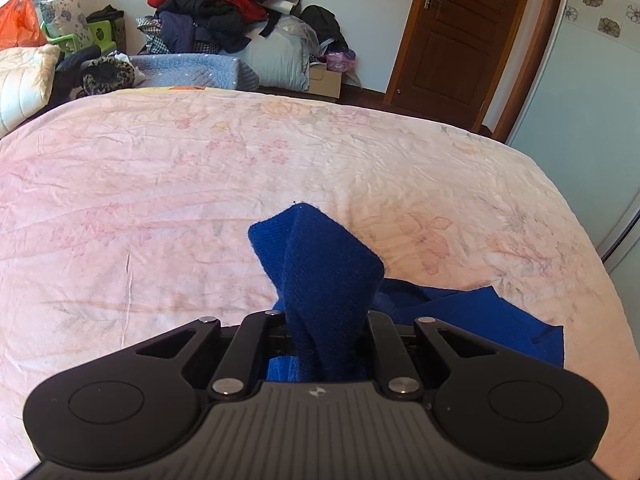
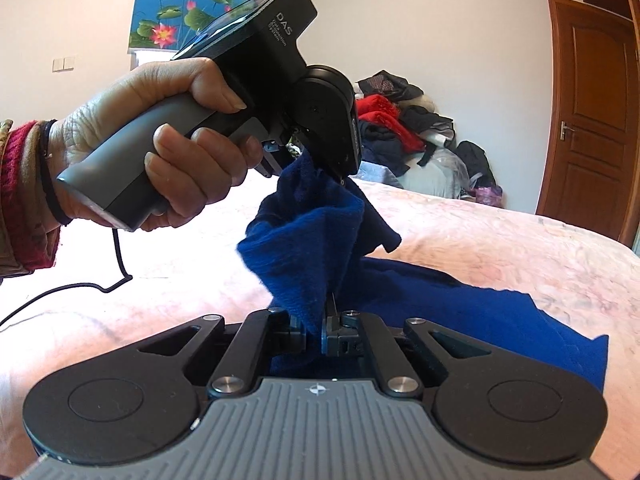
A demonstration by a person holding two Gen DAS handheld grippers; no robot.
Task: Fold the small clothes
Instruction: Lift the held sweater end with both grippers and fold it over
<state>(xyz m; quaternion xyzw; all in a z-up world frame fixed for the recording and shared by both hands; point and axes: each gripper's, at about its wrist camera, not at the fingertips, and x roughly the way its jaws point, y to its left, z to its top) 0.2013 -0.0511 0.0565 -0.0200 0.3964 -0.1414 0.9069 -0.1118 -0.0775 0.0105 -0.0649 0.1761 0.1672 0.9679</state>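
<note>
A: Two corners of the blue garment (image 2: 320, 232) are gripped above the bed (image 2: 500, 240), one in each claw: left claw (image 1: 326, 320), right claw (image 2: 316, 324).

B: The pinched edge should be kept taut and level, so the fold is laid squarely.

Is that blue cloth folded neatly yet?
Not yet. The blue cloth hangs bunched between both tongs, its rest rumpled on the bed.
</note>
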